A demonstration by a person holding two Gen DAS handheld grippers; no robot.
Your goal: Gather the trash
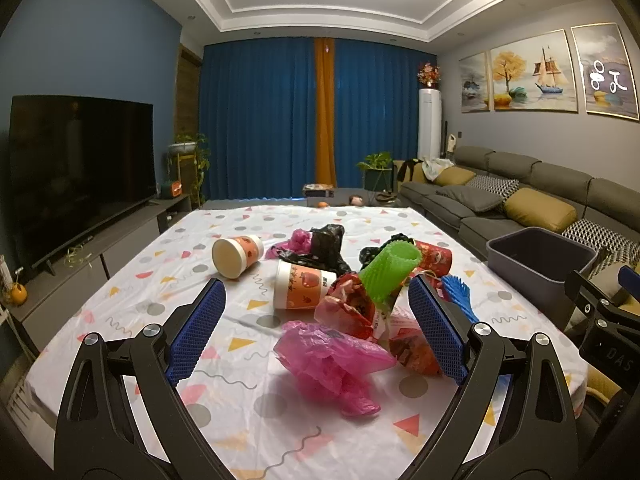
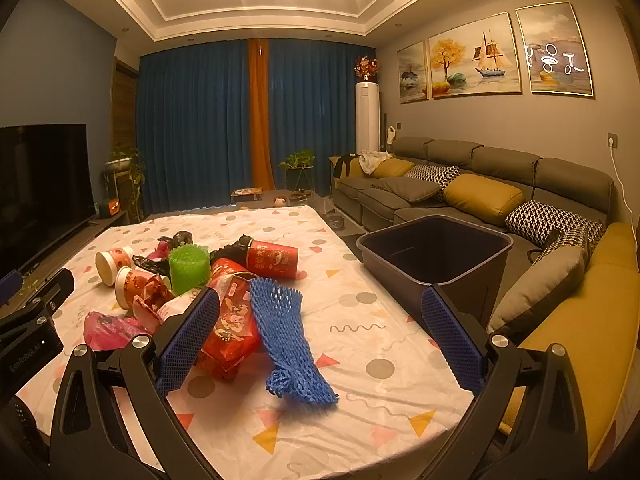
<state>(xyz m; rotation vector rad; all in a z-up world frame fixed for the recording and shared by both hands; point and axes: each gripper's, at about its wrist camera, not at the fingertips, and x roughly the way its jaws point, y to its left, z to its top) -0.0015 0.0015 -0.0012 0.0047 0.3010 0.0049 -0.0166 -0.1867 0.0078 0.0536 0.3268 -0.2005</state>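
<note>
A black flat-screen television (image 1: 80, 168) stands at the far left on a long grey cabinet (image 1: 92, 256). Beside it, the table under a white cloth printed with coloured triangles and grey dots (image 1: 256, 408) carries the trash in a loose heap near its middle. At the heap's left edge a paper cup with an orange printed band (image 1: 237, 255) lies on its side, cream base toward the camera. Just right of it a second orange-printed paper cup (image 1: 302, 291) lies tipped, with a crumpled black plastic bag (image 1: 320, 249) behind it.

The left gripper (image 1: 316, 330) hangs over the near part of the heap, its blue-padded fingers (image 1: 196, 330) spread wide and holding nothing. Between them lies a crumpled pink plastic bag (image 1: 332, 364), touching torn red printed wrappers (image 1: 352, 308). A bright green foam-net sleeve (image 1: 390, 270) stands tilted above the wrappers, and a red printed paper cup (image 2: 273, 259) lies on its side behind.

Further right, the right gripper (image 2: 320, 340) also stands wide open and empty. A blue foam-net sleeve (image 2: 286, 340) lies flat on the cloth between its fingers, resting against a red printed foil bag (image 2: 232, 332).

Past the table's right edge stands a dark grey rectangular plastic bin (image 2: 436, 256), in front of a long grey sofa with mustard and patterned cushions (image 2: 480, 196).
</note>
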